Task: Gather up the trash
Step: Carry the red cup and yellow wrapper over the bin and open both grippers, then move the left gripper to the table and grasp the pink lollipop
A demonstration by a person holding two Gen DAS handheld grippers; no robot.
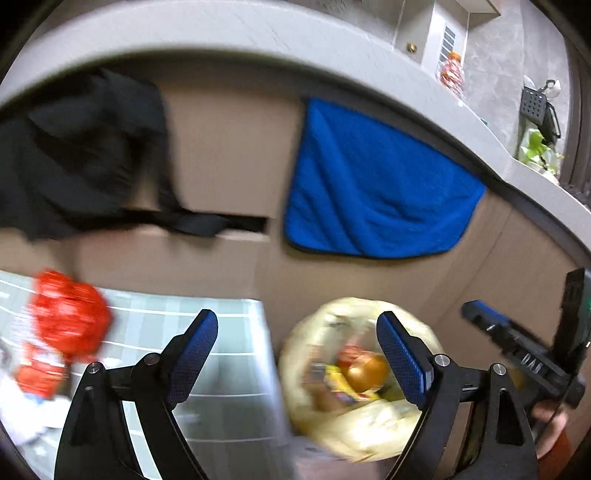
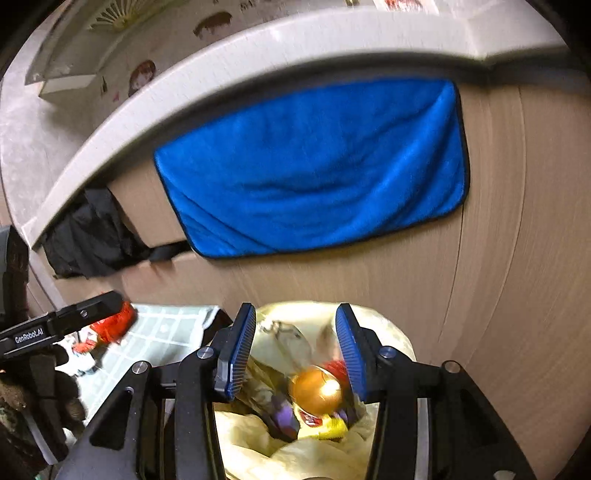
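At far left in the left wrist view a crumpled red wrapper (image 1: 70, 314) lies on a pale checked mat (image 1: 207, 354), with more red and white litter below it, all blurred. Above it a black cloth (image 1: 81, 155) hangs from the grey countertop edge (image 1: 221, 33) down over the wooden cabinet front (image 1: 229, 147). The left gripper (image 1: 297, 354) hangs over the mat's right edge with its blue pads spread wide and nothing between them; bare mat shows under the gap. A blue towel (image 1: 373, 184) drapes over the cabinet to the right of the black cloth, with a strip of bare wood between the two. Below the towel sits the trash bag (image 1: 369, 424), a pale yellow liner opened in a ring against the cabinet, holding a shiny golden ball (image 1: 369, 371) and bright wrappers. The right gripper (image 2: 295, 354) is directly above the bag's mouth, its fingers released and partly apart, clasping nothing; the golden ball lies below and between them in the bag. To the right of the bag the cabinet front is plain wood.
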